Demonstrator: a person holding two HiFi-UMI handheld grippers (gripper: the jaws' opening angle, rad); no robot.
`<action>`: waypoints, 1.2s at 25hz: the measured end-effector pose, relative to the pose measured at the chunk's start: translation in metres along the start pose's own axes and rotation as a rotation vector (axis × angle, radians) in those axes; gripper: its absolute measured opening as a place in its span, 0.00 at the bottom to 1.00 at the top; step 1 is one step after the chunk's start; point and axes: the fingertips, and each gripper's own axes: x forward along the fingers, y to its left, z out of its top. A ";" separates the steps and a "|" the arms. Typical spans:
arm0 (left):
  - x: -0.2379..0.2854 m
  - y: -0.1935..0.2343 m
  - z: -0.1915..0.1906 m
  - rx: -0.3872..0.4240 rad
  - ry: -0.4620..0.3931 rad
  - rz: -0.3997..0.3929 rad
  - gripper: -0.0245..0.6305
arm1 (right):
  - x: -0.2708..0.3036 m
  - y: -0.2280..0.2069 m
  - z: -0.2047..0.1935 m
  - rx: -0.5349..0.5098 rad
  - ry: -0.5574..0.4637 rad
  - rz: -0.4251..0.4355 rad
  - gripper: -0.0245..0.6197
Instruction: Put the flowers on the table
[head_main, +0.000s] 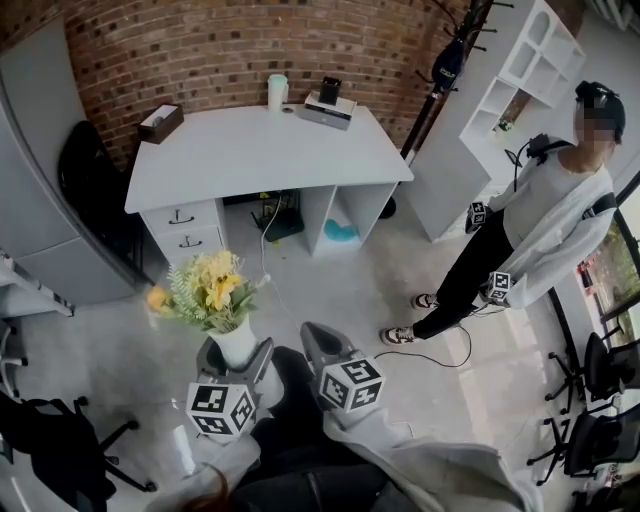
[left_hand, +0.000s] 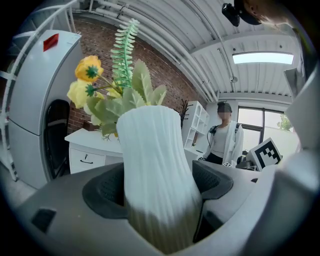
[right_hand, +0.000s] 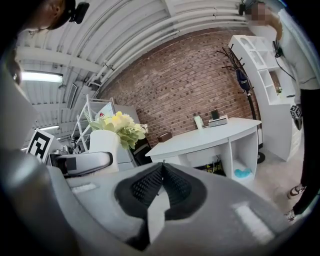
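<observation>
A white ribbed vase (head_main: 236, 343) of yellow flowers (head_main: 213, 288) and green leaves hangs above the floor, with my left gripper (head_main: 237, 352) shut on it. In the left gripper view the vase (left_hand: 156, 180) fills the space between both dark pads, and the flowers (left_hand: 88, 80) rise above it. My right gripper (head_main: 313, 337) is beside it on the right, shut and empty; in the right gripper view its jaws (right_hand: 161, 175) meet. The white table (head_main: 265, 150) stands ahead by the brick wall, also seen as the table (right_hand: 205, 141) in the right gripper view.
The table carries a brown tissue box (head_main: 160, 122), a pale cup (head_main: 277, 91) and a small device (head_main: 330, 105). A person (head_main: 545, 225) stands at the right near white shelves (head_main: 520, 80). Black chairs (head_main: 60, 440) sit at lower left and chairs (head_main: 590, 400) at lower right. A cable (head_main: 440, 355) lies on the floor.
</observation>
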 end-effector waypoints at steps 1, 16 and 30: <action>0.000 0.000 0.001 0.002 -0.004 0.004 0.64 | 0.001 -0.001 0.001 -0.002 -0.001 0.000 0.04; 0.070 0.043 0.020 0.037 -0.006 0.017 0.64 | 0.081 -0.039 0.015 0.003 0.001 0.037 0.04; 0.250 0.090 0.085 0.052 0.005 -0.031 0.64 | 0.214 -0.149 0.097 0.018 0.016 0.028 0.04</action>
